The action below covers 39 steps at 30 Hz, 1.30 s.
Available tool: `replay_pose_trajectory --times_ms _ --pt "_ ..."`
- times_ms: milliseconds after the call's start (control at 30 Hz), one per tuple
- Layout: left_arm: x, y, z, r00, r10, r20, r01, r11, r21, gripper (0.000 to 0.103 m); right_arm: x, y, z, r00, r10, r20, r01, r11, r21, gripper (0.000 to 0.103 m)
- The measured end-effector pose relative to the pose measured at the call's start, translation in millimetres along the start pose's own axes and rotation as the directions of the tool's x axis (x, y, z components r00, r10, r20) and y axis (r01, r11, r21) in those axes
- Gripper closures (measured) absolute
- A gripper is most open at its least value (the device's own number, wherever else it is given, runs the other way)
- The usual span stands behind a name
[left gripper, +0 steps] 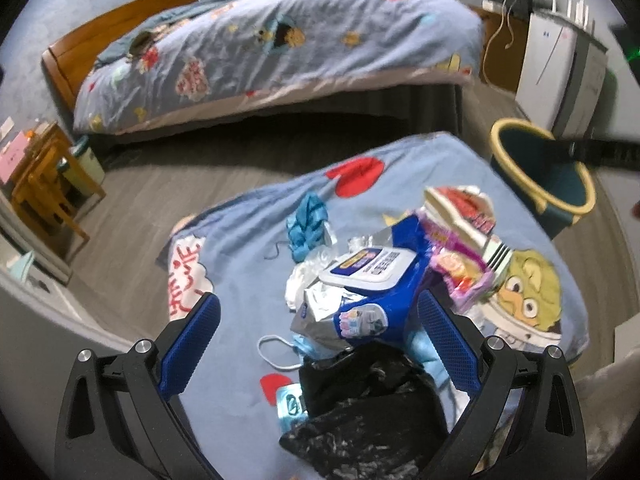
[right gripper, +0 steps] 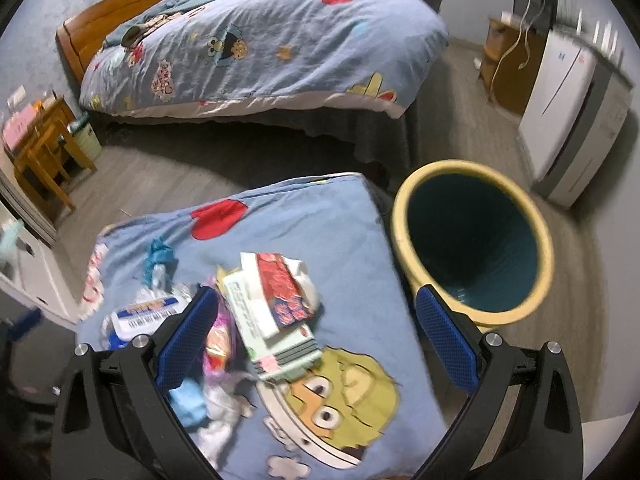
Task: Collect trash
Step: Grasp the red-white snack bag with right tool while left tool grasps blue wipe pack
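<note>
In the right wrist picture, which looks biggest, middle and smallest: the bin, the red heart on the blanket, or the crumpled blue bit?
1. Bin, clearly the largest.
2. Red heart.
3. Crumpled blue bit, only slightly smaller than the heart, so that order is unsure.

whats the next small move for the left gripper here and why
Probably lower the left gripper and close on the blue wipes pack. Its jaws are open and empty, with the pack already lying between the fingers on top of the trash pile, and the bin stands empty beside the blue cover.
</note>
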State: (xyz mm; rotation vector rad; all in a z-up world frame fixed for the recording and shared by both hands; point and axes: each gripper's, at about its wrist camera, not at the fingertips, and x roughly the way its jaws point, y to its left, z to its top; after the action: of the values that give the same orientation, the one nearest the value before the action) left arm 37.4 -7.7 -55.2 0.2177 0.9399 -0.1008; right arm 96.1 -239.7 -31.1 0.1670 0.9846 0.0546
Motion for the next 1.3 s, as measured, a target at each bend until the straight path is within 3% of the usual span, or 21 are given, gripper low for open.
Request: replay_pose_trajectory --times_ms 167,233,400,500,567,700,833,967,1300 --pt "26.9 -1.5 1.2 0.999 -0.031 -0.044 0.030 0.999 -0.018 0.007 30.4 6.1 9.4 0.999 0.016 -0.038 -0.017 0.999 -0.029 0.010" --pt "28.8 -7.8 1.1 0.999 -0.038 -0.036 0.038 0.999 0.013 0.008 49.1 8.7 11.5 0.996 0.037 -0.087 -0.041 0.998 -0.046 0.024" --pt "24.1 -33.1 3.8 0.997 -0.073 0.001 0.073 0.991 0.114 0.008 88.9 7.3 8.8 0.982 0.046 -0.182 -0.058 0.997 -0.058 0.037" --pt "35.3 -40.2 4.9 0.996 -0.083 -0.032 0.087 0.986 0.140 0.009 108.7 4.5 6.9 0.972 0.053 -0.229 -0.067 0.996 -0.053 0.048" --pt "45.8 -43.6 4.8 0.994 -0.086 -0.066 0.095 0.984 0.153 0.023 117.6 5.9 4.8 0.968 0.050 -0.247 -0.067 0.996 -0.061 0.051" --pt "56.1 -47.6 5.2 0.995 -0.052 -0.085 0.068 0.978 0.196 0.033 132.5 5.8 -0.4 0.957 0.039 -0.289 -0.068 0.994 -0.089 0.063" --pt "54.7 -46.8 7.6 0.996 -0.043 -0.075 0.058 0.975 0.213 0.055 135.5 1.7 0.2 0.957 0.038 -0.289 -0.065 0.994 -0.084 0.087" --pt "49.0 -42.1 10.9 0.998 -0.035 -0.051 0.045 0.976 0.211 0.079 129.0 1.0 3.5 0.960 0.065 -0.271 -0.086 0.994 -0.066 0.088" --pt "19.6 -14.5 30.7 0.998 -0.033 0.057 0.028 0.996 0.090 0.095 94.9 -8.0 23.6 0.975 0.125 -0.183 -0.126 0.992 0.008 0.088"
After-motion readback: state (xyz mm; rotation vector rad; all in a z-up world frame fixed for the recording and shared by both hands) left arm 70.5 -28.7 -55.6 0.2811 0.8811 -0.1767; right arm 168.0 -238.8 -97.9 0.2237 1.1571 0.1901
